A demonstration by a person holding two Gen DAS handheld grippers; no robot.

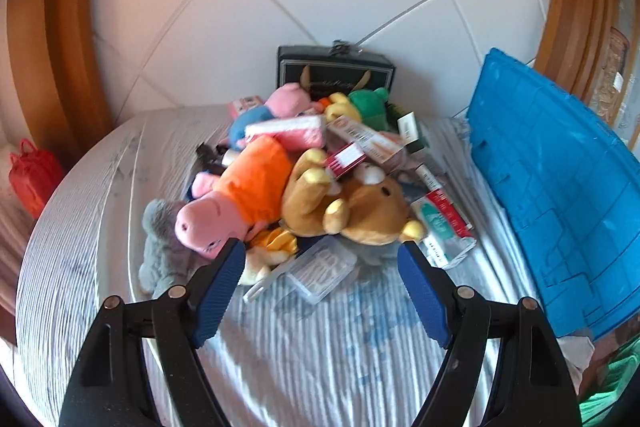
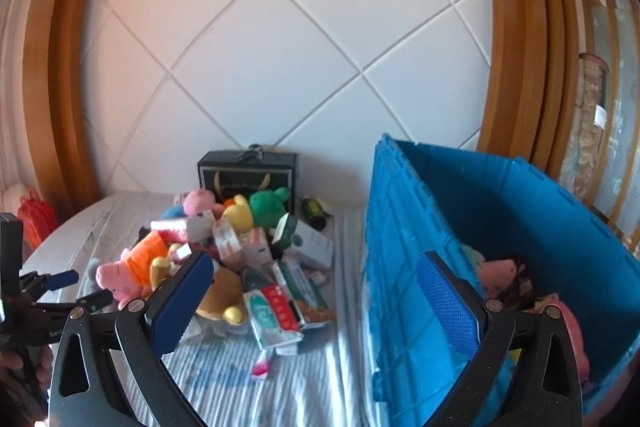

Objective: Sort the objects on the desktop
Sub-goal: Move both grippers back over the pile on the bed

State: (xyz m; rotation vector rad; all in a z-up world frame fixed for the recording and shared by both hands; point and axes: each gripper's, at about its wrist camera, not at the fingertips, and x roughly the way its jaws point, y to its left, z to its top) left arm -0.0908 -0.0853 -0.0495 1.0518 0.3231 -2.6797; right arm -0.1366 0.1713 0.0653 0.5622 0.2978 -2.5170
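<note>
We've got both grippers wide open and empty: left gripper point(image 1: 321, 253) over the toy pile point(image 1: 304, 183), right gripper point(image 2: 316, 275) beside the blue crate point(image 2: 520, 195).

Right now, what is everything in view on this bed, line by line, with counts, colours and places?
Pig plush in orange dress: one, pink, front left of the pile.
Brown bear plush: one, tan, front middle of the pile.
Grey plush: one, left edge of the pile.
Green plush: one, back of the pile.
Small boxes: several, mostly white, red and green, right side of the pile.
Clear plastic case: one, nearest the left tool.
Black box: one, against the wall.
Blue crate: one, right of the pile, with plush toys inside.
Red bag: one, far left.
Striped bedcover: pale.
Left tool: open, empty.
Right tool: open, empty.
</note>
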